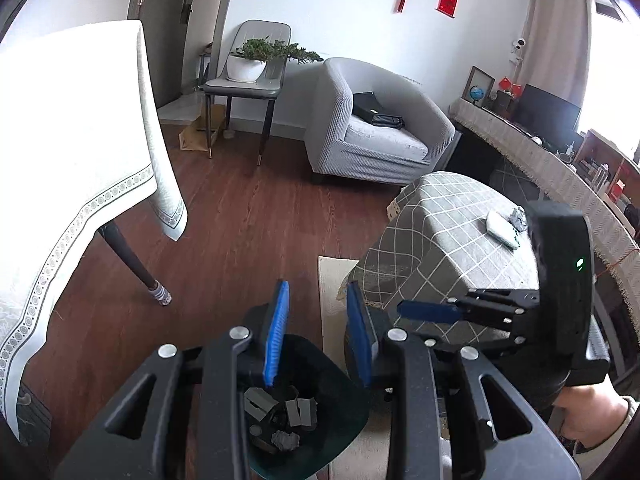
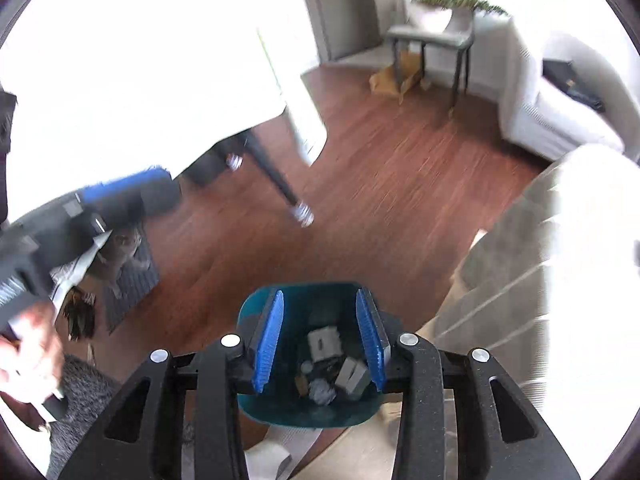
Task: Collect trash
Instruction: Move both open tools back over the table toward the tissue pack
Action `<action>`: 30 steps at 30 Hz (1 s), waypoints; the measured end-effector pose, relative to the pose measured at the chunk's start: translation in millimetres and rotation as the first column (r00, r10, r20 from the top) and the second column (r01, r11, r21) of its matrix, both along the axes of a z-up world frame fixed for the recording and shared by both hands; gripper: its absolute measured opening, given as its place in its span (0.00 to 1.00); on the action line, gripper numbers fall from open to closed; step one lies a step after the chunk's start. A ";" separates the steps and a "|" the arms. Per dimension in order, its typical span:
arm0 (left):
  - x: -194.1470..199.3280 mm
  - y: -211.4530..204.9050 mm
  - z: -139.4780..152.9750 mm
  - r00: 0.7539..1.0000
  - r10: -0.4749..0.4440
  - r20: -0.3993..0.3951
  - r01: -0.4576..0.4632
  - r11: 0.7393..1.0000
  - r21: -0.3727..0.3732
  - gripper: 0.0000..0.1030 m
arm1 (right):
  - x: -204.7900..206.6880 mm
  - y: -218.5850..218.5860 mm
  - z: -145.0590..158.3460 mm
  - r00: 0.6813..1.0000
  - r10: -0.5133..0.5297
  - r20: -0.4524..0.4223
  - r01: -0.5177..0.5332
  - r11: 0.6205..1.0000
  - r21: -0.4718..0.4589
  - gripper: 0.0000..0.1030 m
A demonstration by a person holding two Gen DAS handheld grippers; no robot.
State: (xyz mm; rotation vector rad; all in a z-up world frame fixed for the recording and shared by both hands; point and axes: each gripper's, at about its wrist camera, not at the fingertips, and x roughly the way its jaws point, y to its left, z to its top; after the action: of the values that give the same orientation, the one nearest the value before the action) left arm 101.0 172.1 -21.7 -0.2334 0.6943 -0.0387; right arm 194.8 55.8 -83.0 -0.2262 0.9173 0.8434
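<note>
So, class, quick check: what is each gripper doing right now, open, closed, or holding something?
Left gripper: open, nothing between its pads, above the teal bin.
Right gripper: open, empty, over the same bin.

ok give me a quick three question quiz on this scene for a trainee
1. True or false: the bin is empty.
2. What lies on the checked table? A) crumpled scrap and a white flat item B) a plant C) a black bag
3. Does either tool hold anything?
Key: 1 false, crumpled paper and grey pieces lie inside; 2 A; 3 no, left tool and right tool are open, empty.
</note>
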 end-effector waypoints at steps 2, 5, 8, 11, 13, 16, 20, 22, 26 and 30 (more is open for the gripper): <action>4.0 -7.7 1.5 1.000 -0.016 -0.001 0.016 1.000 0.006 0.30 | 2.2 -13.7 13.8 0.999 -0.027 0.032 0.027 0.999 0.020 0.37; 8.9 -23.1 3.1 0.999 -0.043 0.005 0.043 0.999 0.025 0.32 | 10.1 -38.8 28.5 0.996 -0.069 0.049 0.066 0.996 0.058 0.37; 14.4 -39.1 5.3 0.998 -0.068 0.018 0.067 0.997 0.038 0.43 | 21.6 -63.3 38.1 0.991 -0.122 0.055 0.117 0.989 0.086 0.37; 19.4 -53.9 6.2 0.997 -0.076 0.022 0.075 0.996 0.054 0.48 | 32.5 -87.3 45.7 0.984 -0.172 0.056 0.165 0.980 0.107 0.37; 24.3 -63.3 7.7 0.996 -0.085 0.022 0.084 0.995 0.058 0.53 | 38.9 -102.4 50.7 0.977 -0.205 0.065 0.197 0.974 0.111 0.37; 33.6 -75.6 9.9 0.993 -0.113 0.024 0.112 0.993 0.046 0.62 | 49.7 -122.4 57.7 0.967 -0.241 0.078 0.231 0.966 0.114 0.37; 45.7 -103.1 15.3 0.984 -0.176 0.034 0.173 0.981 0.092 0.75 | 55.6 -155.7 67.4 0.951 -0.293 0.099 0.278 0.950 0.139 0.42; 53.5 -118.4 17.1 0.977 -0.212 0.037 0.207 0.971 0.119 0.79 | 57.2 -174.9 68.1 0.940 -0.328 0.095 0.312 0.938 0.152 0.52; 68.0 -141.9 18.1 0.966 -0.253 0.046 0.244 0.960 0.139 0.84 | 61.2 -200.0 71.3 0.926 -0.365 0.099 0.349 0.925 0.151 0.61; 84.1 -166.6 15.0 0.953 -0.299 0.044 0.289 0.945 0.153 0.87 | 61.4 -227.7 78.7 0.901 -0.414 0.129 0.396 0.907 0.146 0.75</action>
State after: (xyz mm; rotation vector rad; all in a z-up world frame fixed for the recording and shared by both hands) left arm 185.0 5.5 -6.7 0.0135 0.6577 -0.2797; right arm 256.2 -172.0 -4.3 0.0049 0.7284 0.4799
